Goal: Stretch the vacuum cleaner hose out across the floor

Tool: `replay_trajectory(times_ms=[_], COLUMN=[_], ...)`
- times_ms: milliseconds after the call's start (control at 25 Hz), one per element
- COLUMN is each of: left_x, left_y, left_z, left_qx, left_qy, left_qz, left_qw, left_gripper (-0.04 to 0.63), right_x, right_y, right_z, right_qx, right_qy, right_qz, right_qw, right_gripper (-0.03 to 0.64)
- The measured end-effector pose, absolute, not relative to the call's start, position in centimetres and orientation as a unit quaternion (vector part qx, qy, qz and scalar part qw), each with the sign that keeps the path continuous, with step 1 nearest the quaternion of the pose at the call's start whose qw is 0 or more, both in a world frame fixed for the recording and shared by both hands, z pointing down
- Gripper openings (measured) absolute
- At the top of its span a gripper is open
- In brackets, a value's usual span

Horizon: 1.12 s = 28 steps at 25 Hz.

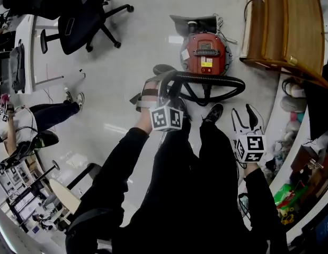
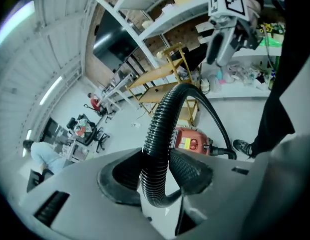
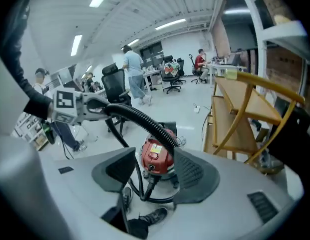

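Here, the vacuum cleaner bears a yellow label, print unreadable.

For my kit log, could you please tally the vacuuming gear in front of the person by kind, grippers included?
red vacuum cleaner: 1
black corrugated hose: 1
hand-held grippers: 2, namely left gripper and right gripper
Total: 4

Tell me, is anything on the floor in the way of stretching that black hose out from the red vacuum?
Nothing visible blocks the bare floor right beside the hose, which the left gripper grips. Farther left stand an office chair and a person's feet; a wooden rack closes the right.
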State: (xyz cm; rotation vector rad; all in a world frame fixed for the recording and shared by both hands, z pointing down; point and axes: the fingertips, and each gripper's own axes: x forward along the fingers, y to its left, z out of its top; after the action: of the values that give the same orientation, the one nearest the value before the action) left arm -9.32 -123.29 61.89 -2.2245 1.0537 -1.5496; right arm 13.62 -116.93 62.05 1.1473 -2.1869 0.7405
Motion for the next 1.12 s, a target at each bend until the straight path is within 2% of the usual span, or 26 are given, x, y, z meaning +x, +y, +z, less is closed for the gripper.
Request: replay_trajectory(times_ms=[40, 120, 280, 440, 520, 600, 760, 920, 1000, 1120], left_x=[-9.3, -9.0, -7.9, -9.1, -10.4, -12.4, -20.5, -28.2, -30.8, -34.0], left_y=[-121.5, -118.3, -113.2, -109.5, -108.5, -107.3, -105.2, -104.0, -103.3, -102.6], left_z=[60.3, 57.5, 53.4, 49.7, 47.8, 46.4, 46.3, 50.2, 52.4, 53.5], left_qx=[-0.757, -0.751, -0.737, -0.730, -0.728, -0.728, -0.734, -0.762, -0.779, -0.784], left_qy=[0.360, 0.359, 0.366, 0.400, 0.409, 0.413, 0.447, 0.454, 0.444, 0.441], left_qz=[-0.533, -0.541, -0.554, -0.544, -0.541, -0.537, -0.508, -0.461, -0.440, -0.435], left_qw=[0.118, 0.120, 0.128, 0.105, 0.105, 0.107, 0.052, -0.027, -0.057, -0.039], left_gripper=[0.179, 0.179, 0.178, 0.175, 0.175, 0.175, 0.175, 0.172, 0.172, 0.172], right_x=[13.9, 14.0, 12.6, 9.8, 8.2, 6.4, 1.0, -4.8, -7.9, -11.3], right_y=[-116.9, -117.0, -115.5, -110.5, -108.5, -106.7, -103.2, -101.7, -101.4, -101.5], right_z=[61.3, 60.6, 62.7, 65.9, 66.0, 64.4, 57.4, 49.8, 46.7, 44.1], right_qx=[0.417, 0.386, 0.273, 0.183, 0.160, 0.140, 0.089, 0.093, 0.105, 0.123], right_qy=[-0.819, -0.832, -0.871, -0.869, -0.865, -0.867, -0.887, -0.892, -0.881, -0.850], right_qz=[0.264, 0.229, 0.123, 0.104, 0.074, 0.059, 0.086, 0.041, 0.012, -0.012], right_qw=[0.293, 0.326, 0.388, 0.449, 0.469, 0.475, 0.445, 0.441, 0.462, 0.512], right_gripper=[0.248, 0.293, 0.327, 0.333, 0.324, 0.173, 0.172, 0.169, 0.169, 0.169])
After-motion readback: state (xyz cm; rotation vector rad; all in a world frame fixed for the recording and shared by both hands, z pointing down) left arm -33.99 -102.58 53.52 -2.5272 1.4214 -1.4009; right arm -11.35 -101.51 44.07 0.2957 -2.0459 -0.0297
